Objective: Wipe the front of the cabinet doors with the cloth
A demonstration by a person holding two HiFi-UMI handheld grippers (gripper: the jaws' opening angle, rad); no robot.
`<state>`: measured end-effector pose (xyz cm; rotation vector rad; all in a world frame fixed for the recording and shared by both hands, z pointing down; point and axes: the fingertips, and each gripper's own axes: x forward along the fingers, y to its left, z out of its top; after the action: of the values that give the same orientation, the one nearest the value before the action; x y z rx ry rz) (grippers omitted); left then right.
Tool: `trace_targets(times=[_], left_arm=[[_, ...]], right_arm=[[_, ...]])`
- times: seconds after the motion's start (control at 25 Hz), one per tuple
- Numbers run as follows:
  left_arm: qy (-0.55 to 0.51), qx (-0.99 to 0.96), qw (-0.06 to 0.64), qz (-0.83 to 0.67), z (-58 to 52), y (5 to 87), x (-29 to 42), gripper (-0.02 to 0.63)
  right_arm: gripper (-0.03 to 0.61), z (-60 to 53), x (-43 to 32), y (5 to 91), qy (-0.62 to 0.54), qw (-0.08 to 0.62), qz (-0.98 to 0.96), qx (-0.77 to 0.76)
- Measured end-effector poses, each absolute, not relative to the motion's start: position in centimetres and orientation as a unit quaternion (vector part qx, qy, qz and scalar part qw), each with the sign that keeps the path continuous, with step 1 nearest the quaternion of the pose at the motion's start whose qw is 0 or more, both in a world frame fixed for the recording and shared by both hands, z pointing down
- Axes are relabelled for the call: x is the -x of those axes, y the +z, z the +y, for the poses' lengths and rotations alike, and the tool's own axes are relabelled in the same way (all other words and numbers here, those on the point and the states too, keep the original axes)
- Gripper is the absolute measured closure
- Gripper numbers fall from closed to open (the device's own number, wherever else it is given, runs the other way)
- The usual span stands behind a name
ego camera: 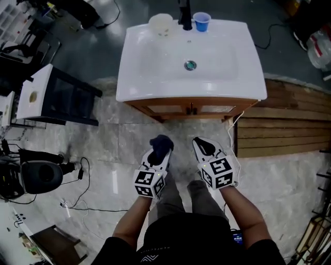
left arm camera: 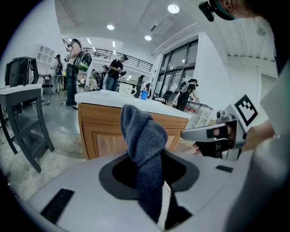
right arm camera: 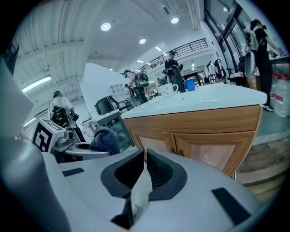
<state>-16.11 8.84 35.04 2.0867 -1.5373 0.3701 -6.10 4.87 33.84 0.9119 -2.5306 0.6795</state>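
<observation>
The wooden cabinet doors sit under a white sink top, just ahead of both grippers. My left gripper is shut on a dark blue cloth, which stands up bunched between its jaws. It is held a short way in front of the left door, not touching it. My right gripper is beside it, jaws shut with nothing between them. In the right gripper view both doors with their small knobs show close ahead, and the cloth is at the left.
On the sink top stand a white cup, a blue cup and a black faucet. A dark side table stands to the left, wooden planks to the right. Cables lie on the floor. People stand far behind.
</observation>
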Motion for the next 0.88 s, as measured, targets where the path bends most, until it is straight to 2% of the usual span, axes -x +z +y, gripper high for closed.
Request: trace_targets(times=[0.24,0.88], left_arm=[[0.144,-0.780,0.244,-0.558,6.3,37.1,20.1,0.483],[0.168,-0.767,0.264,-0.561,2.8,43.9,29.3,0.483]], right_arm=[[0.535,3.6,9.4,35.0,0.243,0.179,-0.889,-0.345],[0.535,0.1,19.1,40.0,0.272,0.191,-0.867,-0.371]])
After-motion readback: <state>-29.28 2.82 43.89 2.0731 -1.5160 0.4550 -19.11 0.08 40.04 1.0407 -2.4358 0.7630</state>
